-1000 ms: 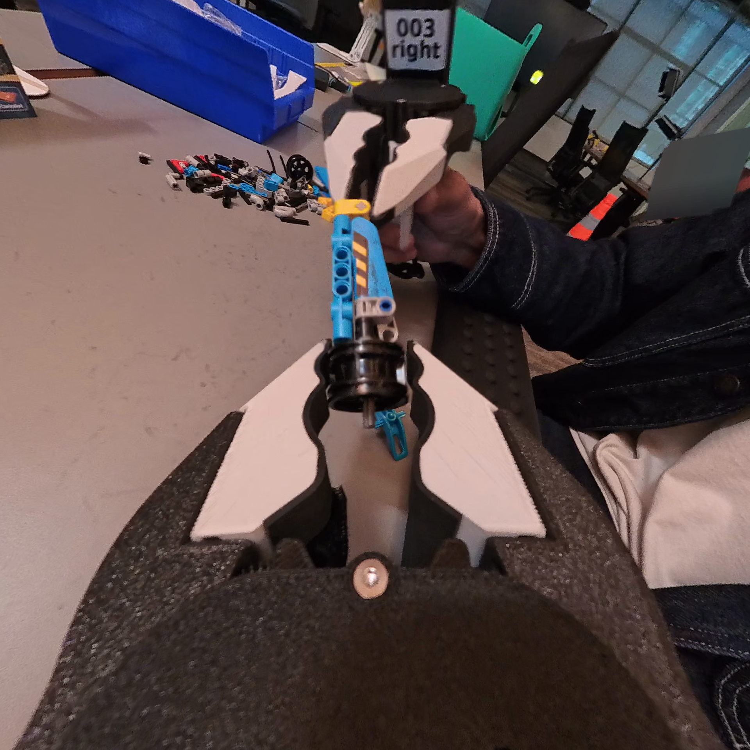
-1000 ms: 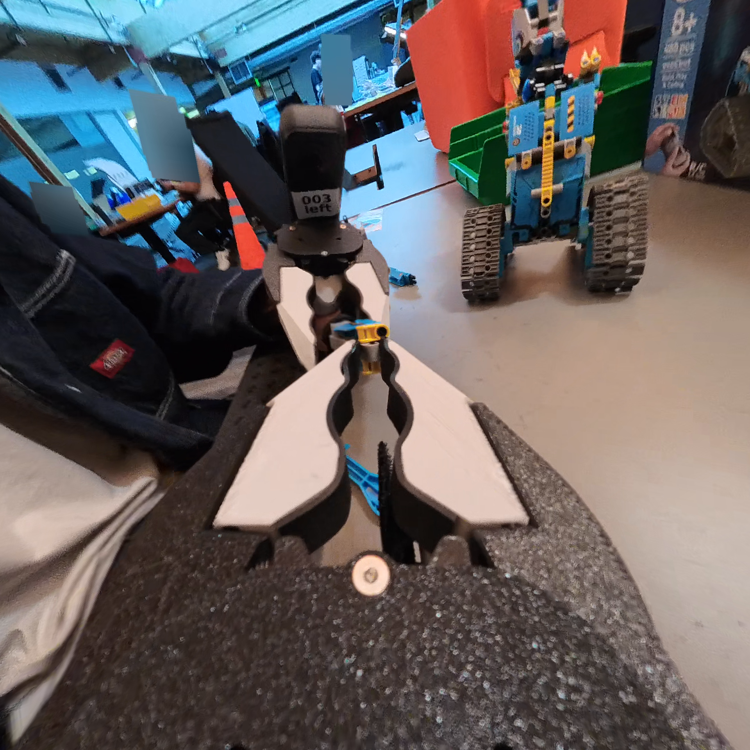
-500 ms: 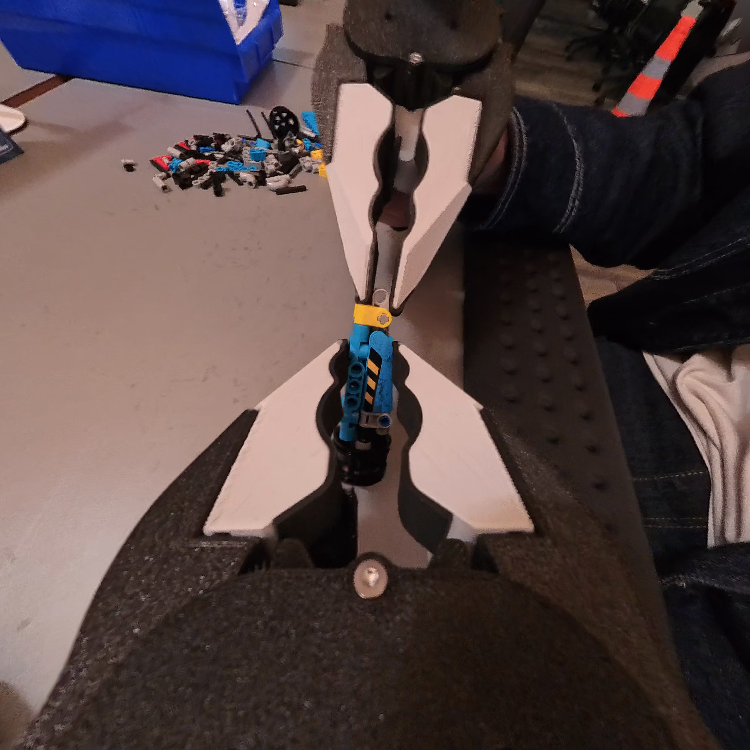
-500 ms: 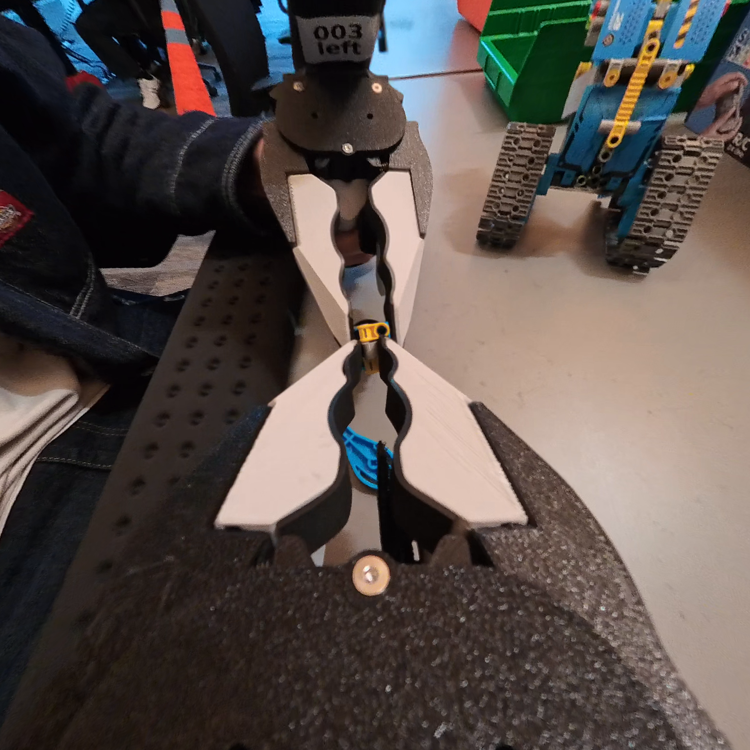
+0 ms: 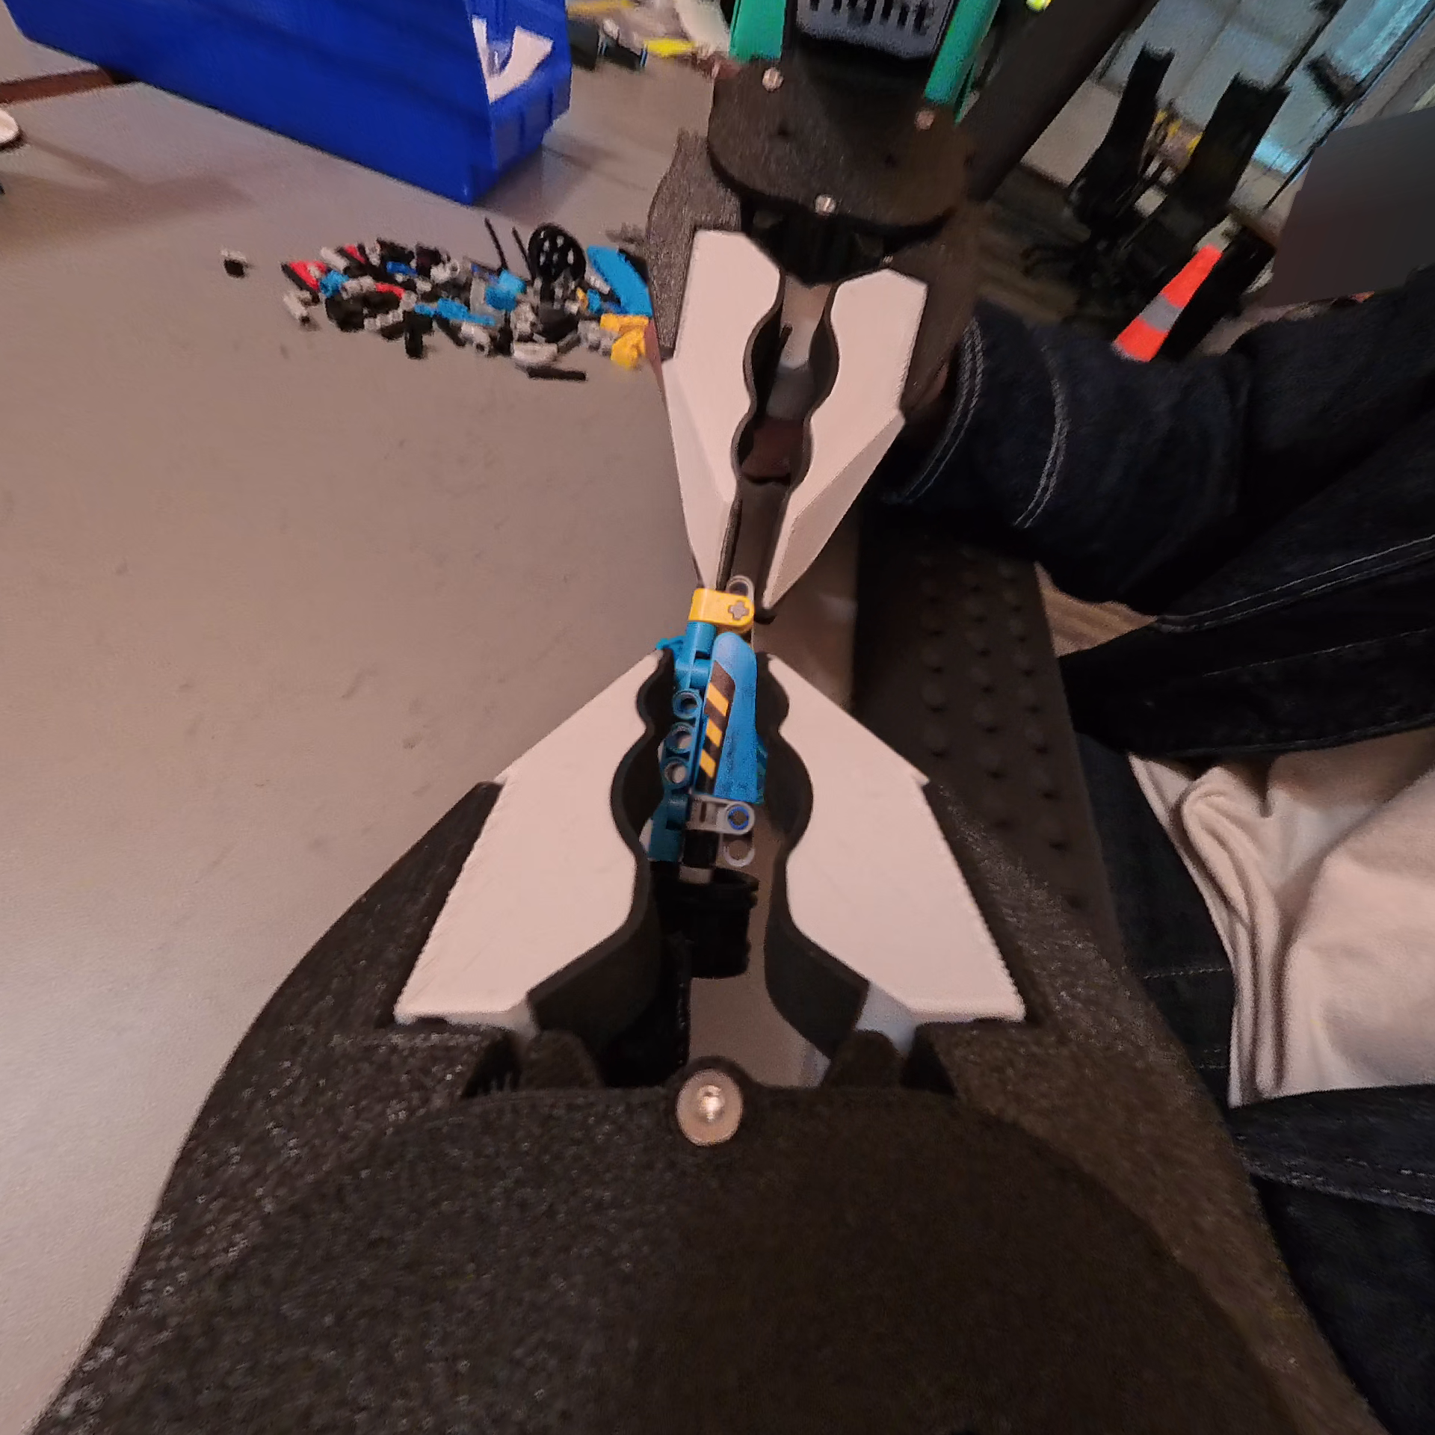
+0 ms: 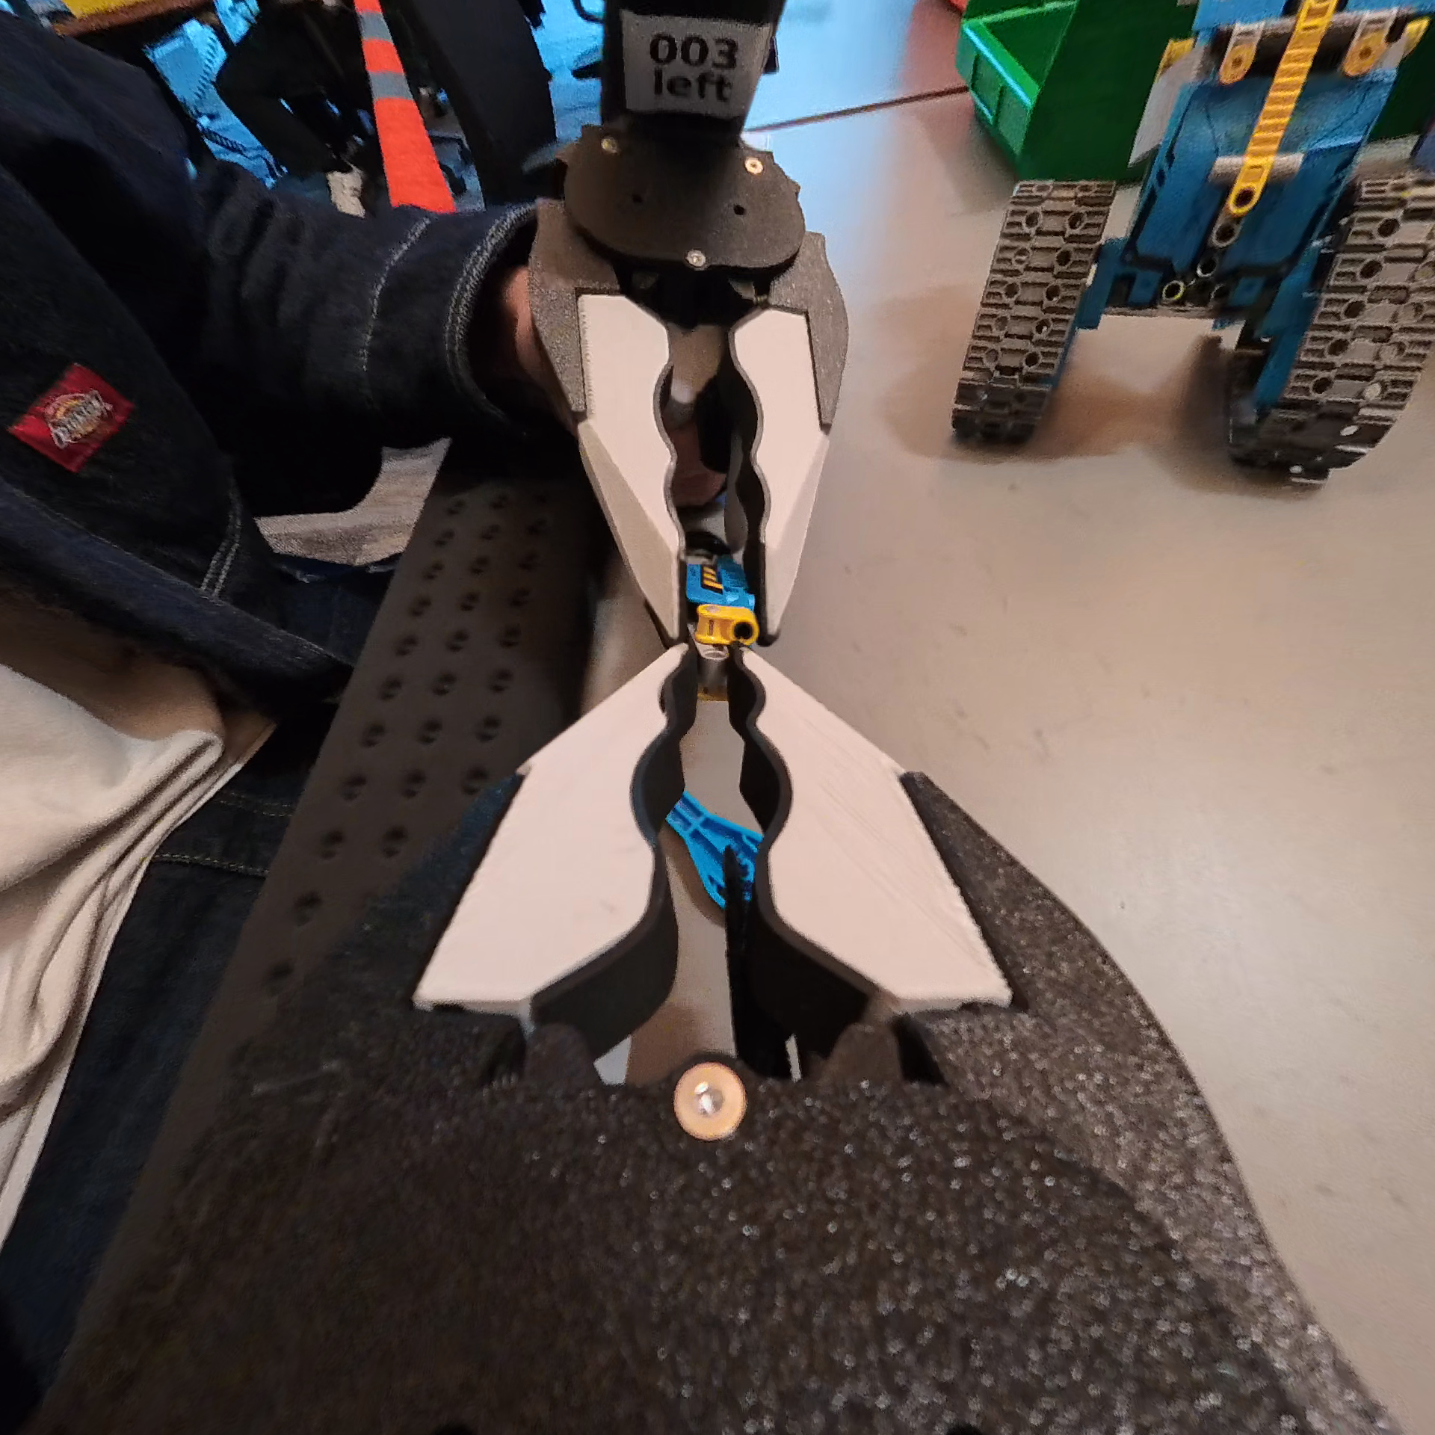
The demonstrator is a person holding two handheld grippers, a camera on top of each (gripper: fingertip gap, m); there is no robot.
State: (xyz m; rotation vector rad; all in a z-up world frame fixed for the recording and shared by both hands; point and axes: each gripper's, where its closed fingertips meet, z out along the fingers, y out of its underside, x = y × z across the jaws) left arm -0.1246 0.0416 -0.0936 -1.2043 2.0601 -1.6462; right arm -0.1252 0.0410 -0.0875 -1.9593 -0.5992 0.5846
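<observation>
Two hand-held tongs meet tip to tip over the near edge of a grey surface [image 5: 310, 621], sharing one small blue plastic brick assembly with a black-and-orange striped panel [image 5: 718, 722]. The left tongs [image 5: 710, 660] are narrowed around its blue body, which runs back between the white fingers to a black ribbed wheel hub [image 5: 718, 924] deep in the throat. That deep hold looks meant to steady the piece. The right tongs [image 6: 710, 660] are pinched at their very tips on a short grey pin [image 6: 710, 668] just beyond the assembly's yellow connector [image 6: 724, 625], likely so that one end can be worked while the other is braced.

A black perforated mat [image 6: 435, 683] lies along the surface's near edge beneath them. A loose blue toothed part [image 6: 710, 842] lies under the right tongs. Towards the far side, a scatter of small mixed bricks [image 5: 466, 303] sits before a blue plastic bin [image 5: 326, 78], well apart; a blue tracked model vehicle [image 6: 1211, 256] stands before a green bin [image 6: 1040, 85]. Nothing lies between the tips except the assembly.
</observation>
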